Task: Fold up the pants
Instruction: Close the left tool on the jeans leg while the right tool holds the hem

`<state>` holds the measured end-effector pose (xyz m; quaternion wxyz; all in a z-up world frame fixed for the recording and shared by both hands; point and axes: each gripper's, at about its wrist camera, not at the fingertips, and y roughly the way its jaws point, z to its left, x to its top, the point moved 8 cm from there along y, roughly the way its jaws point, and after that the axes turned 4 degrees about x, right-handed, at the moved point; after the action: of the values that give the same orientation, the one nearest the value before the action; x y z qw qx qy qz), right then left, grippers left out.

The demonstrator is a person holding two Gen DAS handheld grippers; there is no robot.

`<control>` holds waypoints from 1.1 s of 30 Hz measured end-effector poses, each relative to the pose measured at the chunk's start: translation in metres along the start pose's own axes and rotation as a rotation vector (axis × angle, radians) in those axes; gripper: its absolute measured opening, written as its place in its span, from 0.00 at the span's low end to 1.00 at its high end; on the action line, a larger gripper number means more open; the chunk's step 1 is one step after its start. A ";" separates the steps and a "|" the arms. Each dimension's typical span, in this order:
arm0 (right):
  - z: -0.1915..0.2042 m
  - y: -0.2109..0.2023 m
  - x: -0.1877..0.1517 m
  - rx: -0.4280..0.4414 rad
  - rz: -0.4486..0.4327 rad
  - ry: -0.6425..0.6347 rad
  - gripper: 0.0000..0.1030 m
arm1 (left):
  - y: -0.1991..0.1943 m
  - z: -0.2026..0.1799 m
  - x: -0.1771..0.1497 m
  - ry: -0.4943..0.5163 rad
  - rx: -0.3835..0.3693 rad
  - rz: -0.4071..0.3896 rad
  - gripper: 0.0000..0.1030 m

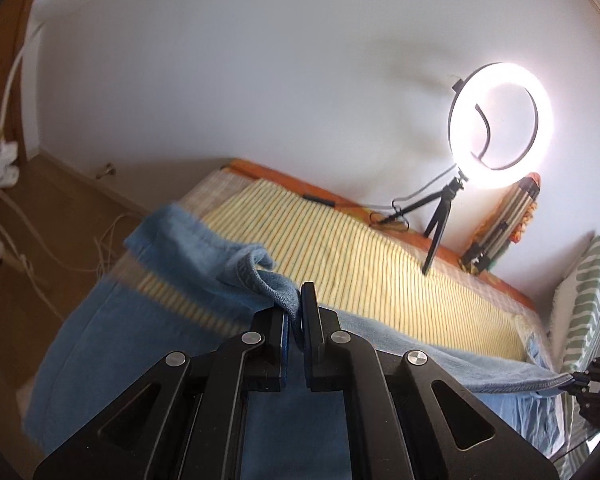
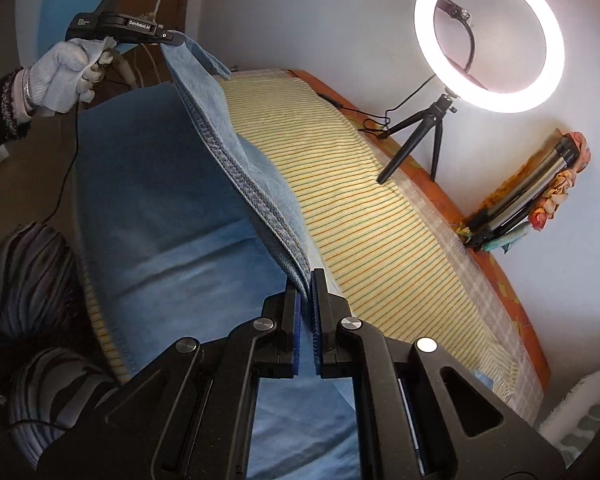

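Pinching a bunched hem, the left gripper (image 1: 296,316) holds blue pants (image 1: 204,256) above a striped bed (image 1: 380,272). From the right wrist, the right gripper (image 2: 310,304) clamps the same raised edge; folding seems barely begun, mostly unfinished.

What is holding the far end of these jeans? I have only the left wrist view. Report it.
Observer: The right gripper is shut on the jeans' stitched edge.
Operator: Describe the span between the grippers.
Observer: That edge runs through the air up to the left gripper, lifted off the striped bedspread.
Operator: Tell me what is carrying the left gripper.
Observer: A white-gloved left hand grips its handle, and a black cable hangs down from it.
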<state>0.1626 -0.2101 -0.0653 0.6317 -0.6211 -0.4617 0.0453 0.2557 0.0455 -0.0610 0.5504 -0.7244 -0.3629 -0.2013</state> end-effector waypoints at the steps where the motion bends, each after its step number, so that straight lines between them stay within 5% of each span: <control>1: 0.010 -0.003 -0.006 0.006 0.003 -0.001 0.05 | -0.005 0.005 -0.012 -0.015 -0.006 0.014 0.04; 9: 0.084 0.009 -0.067 0.079 0.062 0.048 0.05 | -0.020 0.043 -0.096 -0.076 0.016 0.082 0.04; 16: 0.103 0.029 -0.088 0.075 0.072 0.078 0.05 | -0.016 0.062 -0.128 -0.077 0.045 0.136 0.10; 23: 0.098 0.035 -0.090 0.083 0.065 0.095 0.05 | -0.046 0.080 -0.122 -0.018 0.152 0.075 0.21; 25: 0.099 0.037 -0.091 0.086 0.061 0.103 0.05 | -0.048 0.076 -0.111 0.009 0.151 0.065 0.34; 27: 0.100 0.041 -0.093 0.086 0.058 0.114 0.05 | -0.041 0.066 -0.103 0.065 0.153 0.081 0.44; 33: 0.103 0.051 -0.100 0.097 0.051 0.156 0.05 | 0.013 0.039 -0.098 0.207 0.204 0.172 0.50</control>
<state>0.0664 -0.1853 -0.1809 0.6938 -0.6029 -0.3923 0.0349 0.1967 0.0508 -0.1495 0.6706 -0.6687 -0.2596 -0.1889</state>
